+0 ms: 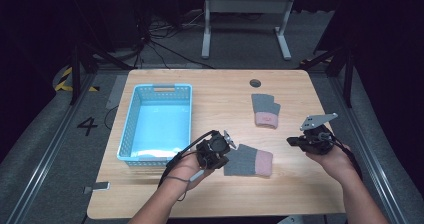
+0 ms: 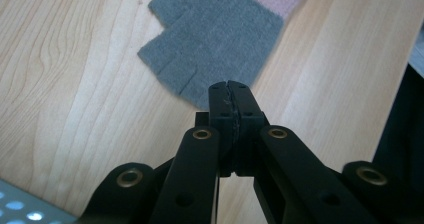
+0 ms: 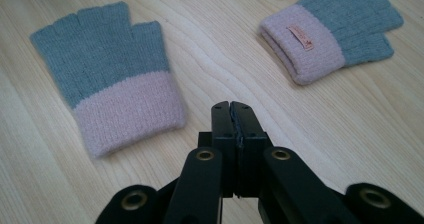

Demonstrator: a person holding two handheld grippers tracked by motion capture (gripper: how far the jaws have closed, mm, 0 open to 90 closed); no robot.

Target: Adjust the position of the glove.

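a wooden table (image 1: 220, 91) holds a blue basket (image 1: 131, 119) at left and two grey-and-pink gloves: one (image 1: 248, 160) near the front edge, one (image 1: 265, 110) farther back. the left gripper (image 1: 216, 151) sits at the near glove's finger end, the right gripper (image 1: 311, 140) off to its other side, both with jaws pressed together on nothing. the risk: unopened jaws would only nudge the soft knit along the smooth wood, bunching it instead of catching it.

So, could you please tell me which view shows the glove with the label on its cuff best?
The right gripper view: the labelled glove lies whole and close, label readable as a tag. The high view shows it small.
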